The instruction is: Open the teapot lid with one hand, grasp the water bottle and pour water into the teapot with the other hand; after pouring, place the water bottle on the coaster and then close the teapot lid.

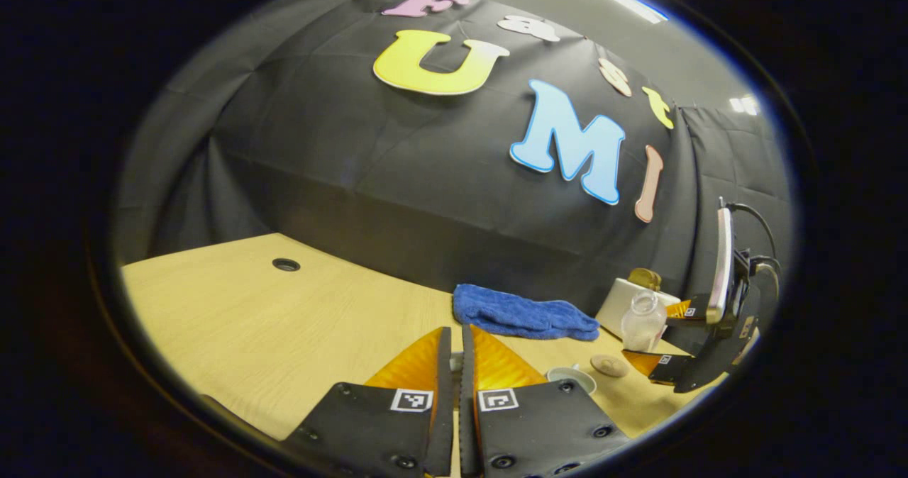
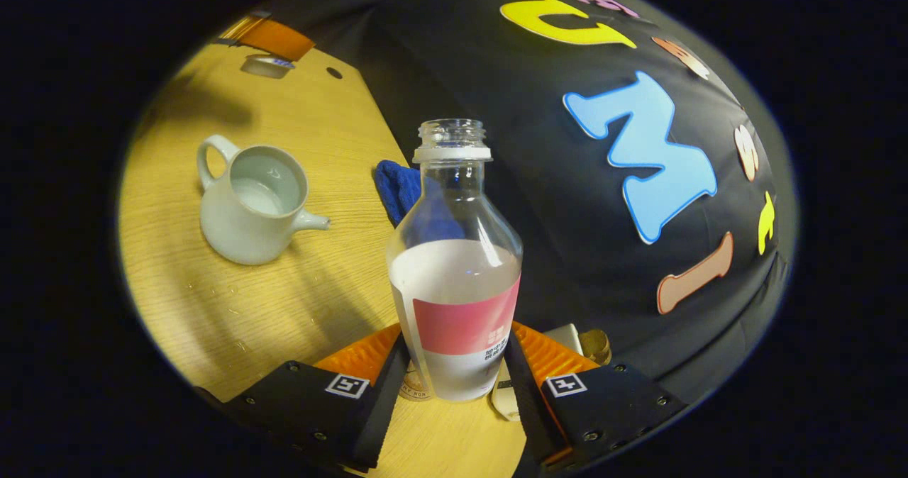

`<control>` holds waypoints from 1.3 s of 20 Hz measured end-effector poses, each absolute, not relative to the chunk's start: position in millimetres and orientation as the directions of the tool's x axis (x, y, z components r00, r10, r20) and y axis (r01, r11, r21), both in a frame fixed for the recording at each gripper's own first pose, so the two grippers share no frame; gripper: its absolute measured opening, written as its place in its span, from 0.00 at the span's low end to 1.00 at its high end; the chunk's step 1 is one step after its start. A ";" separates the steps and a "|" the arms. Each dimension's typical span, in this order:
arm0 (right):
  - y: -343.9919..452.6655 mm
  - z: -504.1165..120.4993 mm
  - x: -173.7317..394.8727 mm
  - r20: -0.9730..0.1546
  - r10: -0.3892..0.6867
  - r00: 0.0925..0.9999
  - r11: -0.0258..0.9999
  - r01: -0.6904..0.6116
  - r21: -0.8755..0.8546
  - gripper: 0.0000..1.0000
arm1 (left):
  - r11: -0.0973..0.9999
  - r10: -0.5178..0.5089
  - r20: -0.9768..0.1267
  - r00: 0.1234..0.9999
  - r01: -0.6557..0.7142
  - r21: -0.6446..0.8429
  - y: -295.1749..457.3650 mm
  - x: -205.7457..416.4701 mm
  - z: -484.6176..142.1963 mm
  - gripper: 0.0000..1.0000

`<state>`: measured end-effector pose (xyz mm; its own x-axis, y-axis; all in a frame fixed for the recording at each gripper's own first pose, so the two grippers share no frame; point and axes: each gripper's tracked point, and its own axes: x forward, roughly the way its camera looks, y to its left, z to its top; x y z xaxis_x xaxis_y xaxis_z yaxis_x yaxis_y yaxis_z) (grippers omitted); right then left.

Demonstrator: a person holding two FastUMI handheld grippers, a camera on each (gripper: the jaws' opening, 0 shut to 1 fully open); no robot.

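Holding the water bottle (image 2: pixel 455 265) upright, right gripper (image 2: pixel 454 364) clamped on it | teapot (image 2: pixel 252 205) open, left of bottle | left gripper (image 1: pixel 454 364) nearly closed on something unclear, likely lid | next: set bottle on coaster (image 1: pixel 608 364).

A blue cloth (image 1: pixel 523 313) is lying crumpled on the pale wood worktop (image 1: pixel 234 322), close to the black booth wall (image 1: pixel 397 173). A round dark hole (image 1: pixel 286 264) is sitting in the worktop, well apart from the cloth. Water droplets (image 2: pixel 230 311) are dotting the wood.
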<state>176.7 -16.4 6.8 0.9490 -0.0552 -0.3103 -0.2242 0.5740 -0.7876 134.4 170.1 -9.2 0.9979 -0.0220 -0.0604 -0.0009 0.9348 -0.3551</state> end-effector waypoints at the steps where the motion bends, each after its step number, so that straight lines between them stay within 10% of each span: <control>1: -19.5 3.3 178.7 -0.327 -0.047 0.944 0.626 -0.228 -0.746 0.76 | 0.934 -0.024 -0.060 0.998 0.001 -0.356 169.1 133.1 -8.7 0.10; 11: -53.5 -4.2 204.1 -0.334 0.012 0.943 0.952 -0.113 -0.284 0.76 | 0.939 -0.038 -0.053 0.998 0.018 -0.343 160.5 132.5 -5.1 0.10; 26: -69.6 -27.6 218.1 -0.353 0.055 0.934 0.998 -0.067 -0.020 0.76 | 0.945 -0.067 -0.066 0.996 0.043 -0.325 148.3 133.4 -7.3 0.10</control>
<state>218.1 -69.6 -27.6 0.9340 0.0551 -0.3530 -0.0665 0.9976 -0.0203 133.4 148.3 -7.3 0.9956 -0.0674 -0.0658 0.0425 0.9449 -0.3246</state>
